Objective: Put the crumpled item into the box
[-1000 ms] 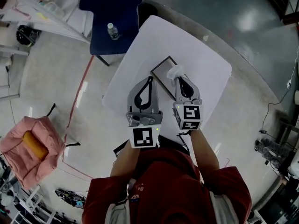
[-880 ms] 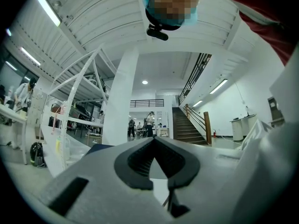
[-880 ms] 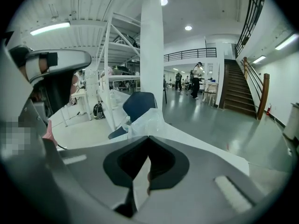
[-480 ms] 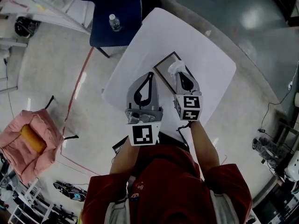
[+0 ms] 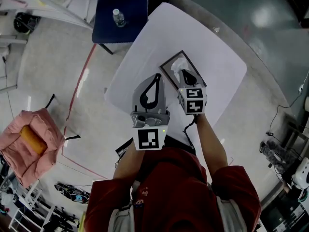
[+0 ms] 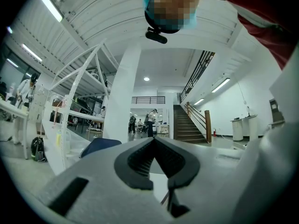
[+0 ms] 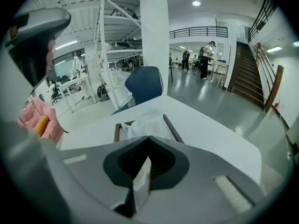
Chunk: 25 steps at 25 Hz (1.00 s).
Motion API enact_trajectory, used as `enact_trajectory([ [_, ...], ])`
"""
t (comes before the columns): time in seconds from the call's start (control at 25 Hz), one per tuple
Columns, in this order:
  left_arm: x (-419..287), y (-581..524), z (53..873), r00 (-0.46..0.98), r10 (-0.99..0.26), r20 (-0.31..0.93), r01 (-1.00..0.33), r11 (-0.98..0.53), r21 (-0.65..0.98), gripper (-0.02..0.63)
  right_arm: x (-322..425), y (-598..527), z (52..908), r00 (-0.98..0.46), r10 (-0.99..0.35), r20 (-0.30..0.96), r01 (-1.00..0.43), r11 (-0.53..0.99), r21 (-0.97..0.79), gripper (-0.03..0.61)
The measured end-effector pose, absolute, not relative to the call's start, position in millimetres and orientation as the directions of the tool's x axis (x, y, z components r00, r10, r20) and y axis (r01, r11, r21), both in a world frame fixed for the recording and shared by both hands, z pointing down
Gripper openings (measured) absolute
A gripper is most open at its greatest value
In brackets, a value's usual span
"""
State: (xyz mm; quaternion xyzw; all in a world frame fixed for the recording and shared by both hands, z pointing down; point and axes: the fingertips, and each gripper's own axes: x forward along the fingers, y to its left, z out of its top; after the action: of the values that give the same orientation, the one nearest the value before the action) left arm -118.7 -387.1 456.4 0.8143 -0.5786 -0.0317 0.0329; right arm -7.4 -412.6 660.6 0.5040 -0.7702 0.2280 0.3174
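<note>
A shallow dark-framed box (image 5: 170, 59) lies on the white table (image 5: 212, 57). My right gripper (image 5: 182, 72) reaches over the box and is shut on a white crumpled item (image 5: 179, 64) that hangs over the box's inside. In the right gripper view the crumpled item (image 7: 145, 123) runs from between the jaws of the right gripper (image 7: 148, 140) out above the box (image 7: 172, 127). My left gripper (image 5: 157, 77) hovers beside the box on its left, shut and holding nothing. In its own view the left gripper (image 6: 154, 140) points out over the table toward the hall.
A blue chair (image 5: 116, 13) with a water bottle (image 5: 118, 17) on its seat stands past the table's far left edge. A pink seat (image 5: 31, 141) with an orange object sits on the floor at the left. A red tape line (image 5: 79, 88) runs along the floor.
My right gripper has moved forward with the crumpled item, from the box's near edge to over its inside. The left gripper has kept its place beside the box.
</note>
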Motion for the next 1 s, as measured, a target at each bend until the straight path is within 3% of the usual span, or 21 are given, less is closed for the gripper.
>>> enact_trajectory([
  [1.0,-132.4,-396.9,475.4,0.305,-0.952,0.014,-0.946,-0.302,0.117,0.003,0.5,-418.7,733.0,-0.214,-0.377,0.901,-0.904,0.426,-0.036,0.003],
])
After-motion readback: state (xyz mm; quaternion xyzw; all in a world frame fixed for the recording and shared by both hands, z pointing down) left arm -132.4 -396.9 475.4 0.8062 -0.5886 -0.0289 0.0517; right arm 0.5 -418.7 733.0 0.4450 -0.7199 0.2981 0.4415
